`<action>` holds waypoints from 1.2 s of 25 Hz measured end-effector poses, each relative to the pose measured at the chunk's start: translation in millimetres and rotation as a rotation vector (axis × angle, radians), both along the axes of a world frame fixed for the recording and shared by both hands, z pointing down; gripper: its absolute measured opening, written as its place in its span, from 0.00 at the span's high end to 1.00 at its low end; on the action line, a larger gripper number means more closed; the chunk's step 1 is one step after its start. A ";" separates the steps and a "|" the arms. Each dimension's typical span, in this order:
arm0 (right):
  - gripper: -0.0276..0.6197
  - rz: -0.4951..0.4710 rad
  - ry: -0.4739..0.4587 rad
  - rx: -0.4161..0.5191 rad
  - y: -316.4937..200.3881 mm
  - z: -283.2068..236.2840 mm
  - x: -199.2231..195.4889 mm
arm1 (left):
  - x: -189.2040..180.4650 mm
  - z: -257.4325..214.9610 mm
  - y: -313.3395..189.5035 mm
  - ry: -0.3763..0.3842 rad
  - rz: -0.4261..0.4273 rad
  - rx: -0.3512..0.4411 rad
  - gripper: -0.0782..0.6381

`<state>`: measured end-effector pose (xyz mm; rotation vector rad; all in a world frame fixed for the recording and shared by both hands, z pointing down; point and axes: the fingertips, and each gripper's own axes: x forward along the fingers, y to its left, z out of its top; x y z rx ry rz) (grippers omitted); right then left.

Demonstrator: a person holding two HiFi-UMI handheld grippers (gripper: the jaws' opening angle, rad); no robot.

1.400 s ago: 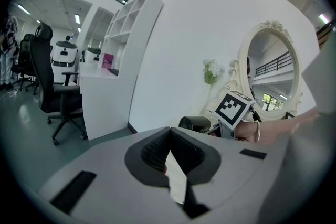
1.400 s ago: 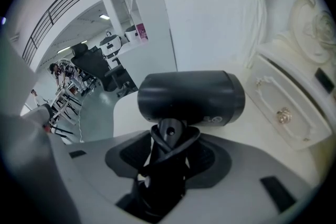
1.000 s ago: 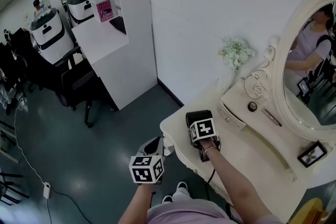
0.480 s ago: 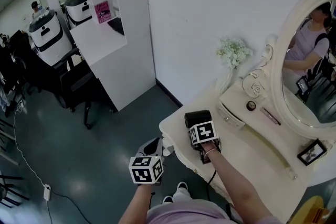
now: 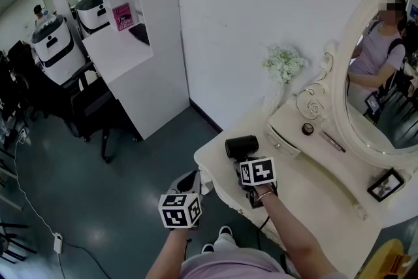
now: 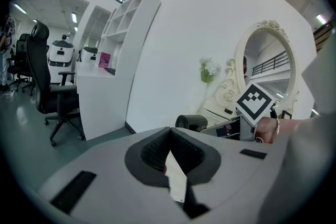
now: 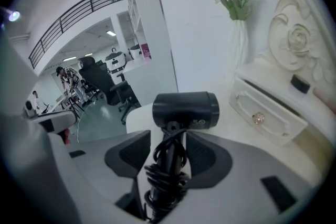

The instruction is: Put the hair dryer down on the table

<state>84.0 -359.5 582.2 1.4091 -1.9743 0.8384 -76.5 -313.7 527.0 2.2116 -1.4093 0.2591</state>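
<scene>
Right gripper view shows the black hair dryer (image 7: 185, 109) resting on the white dressing table (image 5: 313, 181) near its front left corner. Its cord-wrapped handle stands between the right gripper's (image 7: 167, 140) parted jaws, which do not squeeze it. In the head view the right forearm reaches forward over the table's front edge, while the left gripper (image 5: 191, 180), jaws closed on nothing, is held off the table's left corner.

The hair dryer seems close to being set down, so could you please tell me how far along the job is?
Done: the hair dryer appears to lie on the white dressing table, near its left end.
In hand: the right gripper has its jaws apart on either side of the cord-wrapped handle, not clamping it.
Left: draw the right gripper back clear of the handle.
The left gripper is shut, empty and off the table.
</scene>
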 end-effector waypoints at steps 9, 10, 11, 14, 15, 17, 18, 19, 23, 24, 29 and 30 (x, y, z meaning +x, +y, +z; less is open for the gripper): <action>0.70 -0.013 -0.065 0.255 11.7 -64.3 -5.7 | 15.8 -4.9 -0.9 0.001 0.041 0.011 0.89; 0.72 -0.011 -0.080 0.278 14.7 -71.2 -6.4 | 16.8 -5.9 -0.9 0.001 0.045 0.014 0.89; 0.73 -0.009 -0.093 0.300 17.9 -77.7 -6.7 | 17.5 -6.6 -0.9 0.001 0.048 0.015 0.89; 0.77 -0.003 -0.123 0.363 28.7 -95.5 -6.7 | 18.1 -6.3 -0.7 -0.001 0.053 0.015 0.89; 0.79 -0.004 -0.129 0.382 32.4 -100.8 -6.9 | 18.0 -6.0 -0.3 -0.002 0.054 0.014 0.89; 0.82 -0.006 -0.138 0.416 39.4 -111.0 -7.4 | 17.8 -5.8 0.7 -0.001 0.056 0.013 0.89; 0.84 -0.005 -0.144 0.432 42.6 -116.0 -7.1 | 17.8 -5.9 1.1 -0.001 0.057 0.013 0.89; 0.86 -0.002 -0.151 0.446 45.7 -120.6 -6.5 | 17.9 -6.1 1.5 0.000 0.058 0.013 0.89; 0.92 0.010 -0.187 0.473 59.8 -131.8 -5.4 | 17.5 -9.9 3.3 0.001 0.061 0.022 0.89; 0.94 0.011 -0.190 0.476 63.5 -132.8 -5.6 | 16.8 -11.2 3.7 0.000 0.060 0.025 0.89; 0.95 0.008 -0.222 0.469 78.2 -129.3 -7.1 | 11.6 -16.8 4.6 -0.018 0.058 0.045 0.89; 0.95 0.009 -0.235 0.470 81.0 -128.6 -7.1 | 10.4 -17.4 5.2 -0.018 0.056 0.047 0.89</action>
